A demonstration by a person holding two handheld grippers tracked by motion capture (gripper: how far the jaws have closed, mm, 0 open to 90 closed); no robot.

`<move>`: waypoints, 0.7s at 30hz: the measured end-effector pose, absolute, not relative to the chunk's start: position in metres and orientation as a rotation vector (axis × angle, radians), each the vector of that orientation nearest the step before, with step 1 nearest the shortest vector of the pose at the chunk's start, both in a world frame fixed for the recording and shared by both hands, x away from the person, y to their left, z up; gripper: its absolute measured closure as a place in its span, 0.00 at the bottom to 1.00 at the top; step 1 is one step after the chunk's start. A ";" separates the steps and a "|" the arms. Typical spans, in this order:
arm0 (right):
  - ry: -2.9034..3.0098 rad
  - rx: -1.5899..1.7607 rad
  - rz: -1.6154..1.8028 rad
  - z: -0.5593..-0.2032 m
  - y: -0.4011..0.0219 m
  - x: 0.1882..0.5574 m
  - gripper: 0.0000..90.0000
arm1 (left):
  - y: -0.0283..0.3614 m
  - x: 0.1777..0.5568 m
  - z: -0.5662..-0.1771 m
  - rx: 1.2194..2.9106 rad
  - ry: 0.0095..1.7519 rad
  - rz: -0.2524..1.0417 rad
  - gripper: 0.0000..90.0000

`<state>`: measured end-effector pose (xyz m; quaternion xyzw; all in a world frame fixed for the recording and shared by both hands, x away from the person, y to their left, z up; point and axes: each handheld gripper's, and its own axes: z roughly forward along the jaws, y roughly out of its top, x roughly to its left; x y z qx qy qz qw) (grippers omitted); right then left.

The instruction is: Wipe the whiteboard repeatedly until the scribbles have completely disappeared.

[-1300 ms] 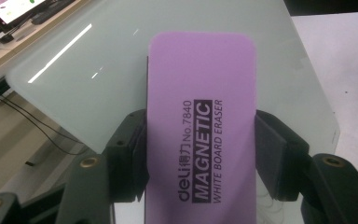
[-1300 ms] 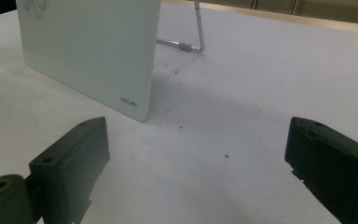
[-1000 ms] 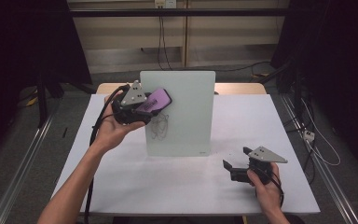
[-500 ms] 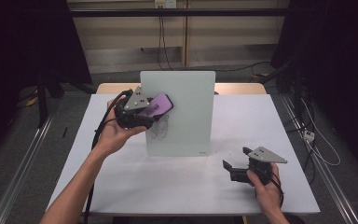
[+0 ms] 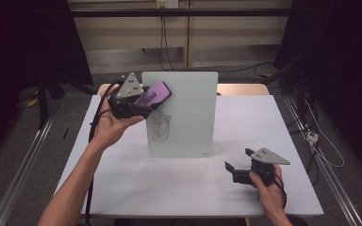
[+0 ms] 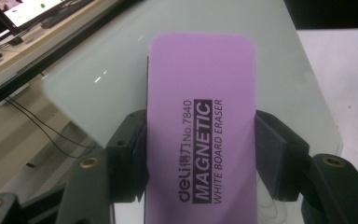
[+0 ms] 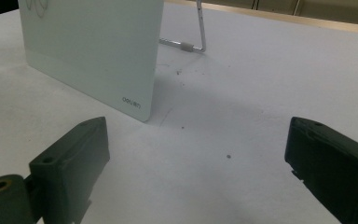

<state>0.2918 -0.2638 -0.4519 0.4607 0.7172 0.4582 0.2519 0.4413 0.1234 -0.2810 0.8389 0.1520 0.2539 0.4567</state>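
A pale glass whiteboard (image 5: 184,113) stands upright on the white table (image 5: 122,183), held by a wire stand (image 7: 200,28) behind it. Black scribbles (image 5: 160,126) mark its lower left face. My left gripper (image 5: 143,101) is shut on a purple magnetic whiteboard eraser (image 5: 153,94) (image 6: 200,126), held at the board's upper left edge, above the scribbles. Both jaws press the eraser's long sides in the left gripper view. My right gripper (image 5: 235,169) (image 7: 200,172) rests low on the table at the front right, open, nothing between its jaws, a short way from the board's lower right corner (image 7: 140,105).
The table's front edge lies near my right hand (image 5: 268,188). Dark curtains flank the table, and cables (image 5: 311,136) trail on the floor to the right. A metal rail (image 5: 23,165) runs along the floor at left.
My left gripper has carried the eraser up and slightly right along the board's left edge, from over the scribbles to above them. The right gripper has stayed put.
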 end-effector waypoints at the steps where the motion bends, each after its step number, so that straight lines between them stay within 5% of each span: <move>1: 1.951 1.256 1.247 -0.452 -0.264 0.292 0.08 | 0.125 0.442 -0.281 2.061 0.376 0.620 0.46; 21: 1.952 1.258 1.245 -0.452 -0.264 0.292 0.08 | 0.118 0.425 -0.320 2.156 0.332 0.612 0.46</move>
